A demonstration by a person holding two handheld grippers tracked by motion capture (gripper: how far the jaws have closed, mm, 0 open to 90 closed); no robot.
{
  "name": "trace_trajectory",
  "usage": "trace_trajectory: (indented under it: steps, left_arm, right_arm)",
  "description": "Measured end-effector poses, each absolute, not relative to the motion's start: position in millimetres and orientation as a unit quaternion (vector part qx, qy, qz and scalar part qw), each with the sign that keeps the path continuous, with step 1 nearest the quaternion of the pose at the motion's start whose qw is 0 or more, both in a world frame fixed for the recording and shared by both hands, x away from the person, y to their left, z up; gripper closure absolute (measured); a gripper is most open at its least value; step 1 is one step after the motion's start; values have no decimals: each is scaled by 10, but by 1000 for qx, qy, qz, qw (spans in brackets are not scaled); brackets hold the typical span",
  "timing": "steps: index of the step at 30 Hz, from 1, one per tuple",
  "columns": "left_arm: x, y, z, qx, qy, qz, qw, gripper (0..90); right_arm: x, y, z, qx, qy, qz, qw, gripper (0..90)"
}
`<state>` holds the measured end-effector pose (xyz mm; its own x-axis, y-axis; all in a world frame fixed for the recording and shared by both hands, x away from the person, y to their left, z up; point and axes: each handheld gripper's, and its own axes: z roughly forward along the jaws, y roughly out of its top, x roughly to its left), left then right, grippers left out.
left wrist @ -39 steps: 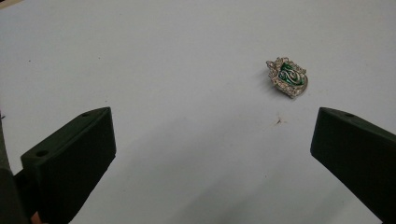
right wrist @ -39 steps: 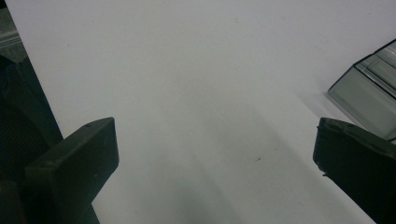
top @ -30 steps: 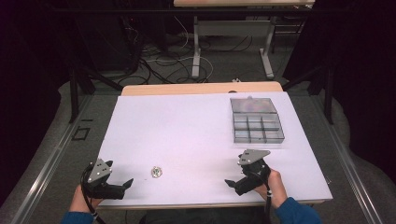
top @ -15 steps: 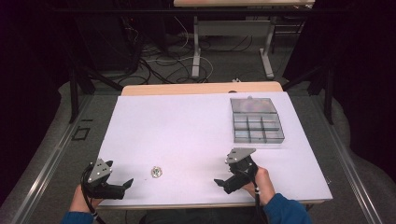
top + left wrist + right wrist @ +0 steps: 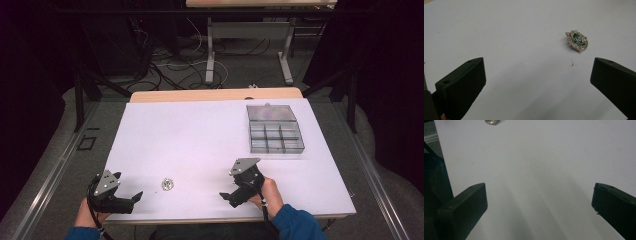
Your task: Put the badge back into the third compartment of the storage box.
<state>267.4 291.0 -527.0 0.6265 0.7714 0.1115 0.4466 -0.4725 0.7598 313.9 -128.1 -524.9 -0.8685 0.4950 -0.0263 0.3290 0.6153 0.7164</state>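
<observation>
Left tool (image 5: 131, 199), black and two-jawed with a grey three-cornered plate on top, held low over the near left edge of the white worktop (image 5: 200, 135), jaws spread wide and empty. Small silver crest-shaped charm with a green enamel centre (image 5: 167, 184) lying flat on the worktop, just beyond and to the right of that tool, touching neither jaw; seen ahead between the spread jaws in the left gripper view (image 5: 577, 40). Right tool (image 5: 228, 197), same build, gripped by a hand in a blue sleeve (image 5: 292, 224), angled toward the charm but well apart from it, jaws likewise wide and holding nothing. Clear plastic compartment box with its lid folded back (image 5: 275, 129) resting at the far right of the worktop.
</observation>
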Motion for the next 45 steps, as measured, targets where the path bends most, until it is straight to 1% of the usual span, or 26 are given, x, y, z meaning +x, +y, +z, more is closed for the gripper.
trace_trajectory:
  steps: [19, 45]
  left_arm:
    - [2673, 2912, -5269, 827, 368, 226, 359, 2]
    - [2680, 2916, -5278, 828, 368, 223, 359, 2]
  right_arm:
    - [3225, -965, -5324, 223, 894, 380, 87, 0]
    - [3337, -481, -5408, 215, 895, 384, 75, 0]
